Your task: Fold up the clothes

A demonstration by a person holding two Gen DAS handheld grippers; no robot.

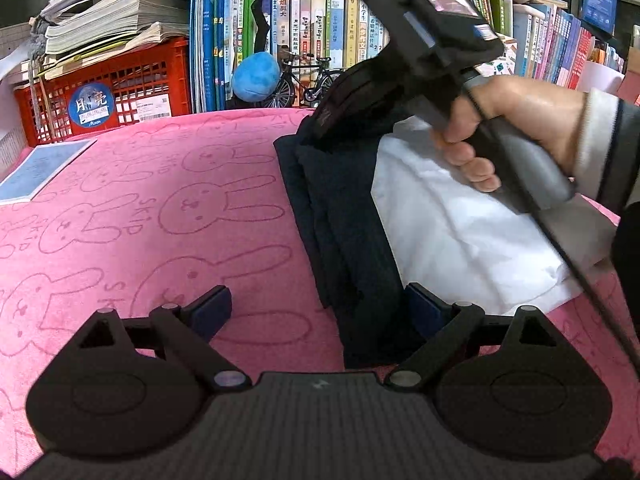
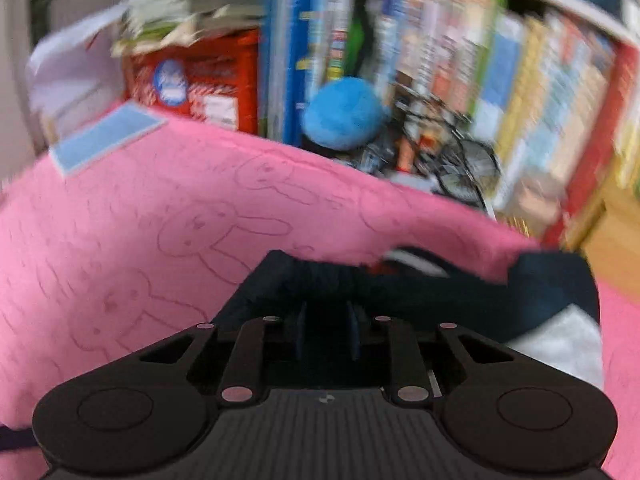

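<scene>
Books and paper stacks (image 1: 116, 20) sat on a red crate (image 1: 132, 84) at the far left, with a blue booklet (image 1: 44, 168) lying flat on the pink rabbit-print blanket (image 1: 160, 208) just below. Further along, a blue plush ball (image 1: 255, 76) and a small model bicycle (image 1: 304, 80) stood before the bookshelf. Near the middle, the left gripper (image 1: 316, 312) hung low over the blanket with its fingers spread wide, released — the right one touching or just beside the near edge of the dark garment (image 1: 344, 216), the left one over bare blanket. That dark garment lay in a long folded strip on the blanket, partly covering a white cloth (image 1: 460, 220) to its right. Above it, a hand (image 1: 520, 124) (light sleeve at the wrist) held the right gripper (image 2: 326, 330), whose fingers were drawn close together around dark fabric; the blur left it unclear whether they actually pinched it.
</scene>
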